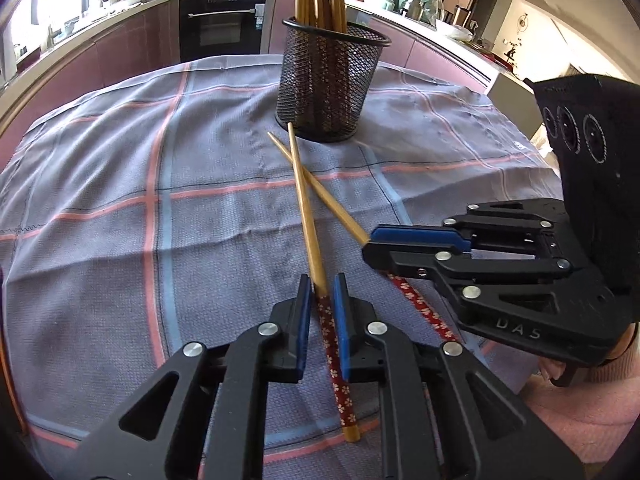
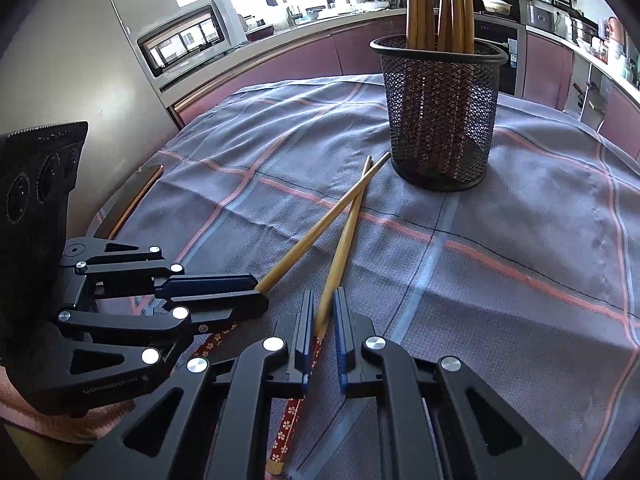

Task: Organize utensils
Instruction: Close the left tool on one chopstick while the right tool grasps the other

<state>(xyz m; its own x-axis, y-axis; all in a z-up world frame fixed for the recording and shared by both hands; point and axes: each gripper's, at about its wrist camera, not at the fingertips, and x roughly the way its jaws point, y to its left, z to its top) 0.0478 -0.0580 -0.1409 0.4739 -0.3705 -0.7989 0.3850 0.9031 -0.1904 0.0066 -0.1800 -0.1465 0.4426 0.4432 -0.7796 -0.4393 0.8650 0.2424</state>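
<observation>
Two wooden chopsticks with red flowered handles lie crossed on the checked tablecloth (image 1: 100, 200). One chopstick (image 1: 304, 204) runs between the fingers of my left gripper (image 1: 321, 288), which is open around its handle. The other chopstick (image 1: 332, 204) runs under my right gripper (image 1: 370, 242). In the right wrist view, that chopstick (image 2: 340, 248) lies between the open fingers of my right gripper (image 2: 323, 300), and the first chopstick (image 2: 320, 232) passes under my left gripper (image 2: 256, 296). A black mesh holder (image 1: 330, 84) with several chopsticks stands behind; it also shows in the right wrist view (image 2: 438, 116).
The table's left edge (image 2: 132, 196) borders a steel fridge (image 2: 72, 40). Kitchen counters and an oven (image 1: 222, 24) run behind the table. A pink sleeve (image 1: 580, 412) shows at the lower right.
</observation>
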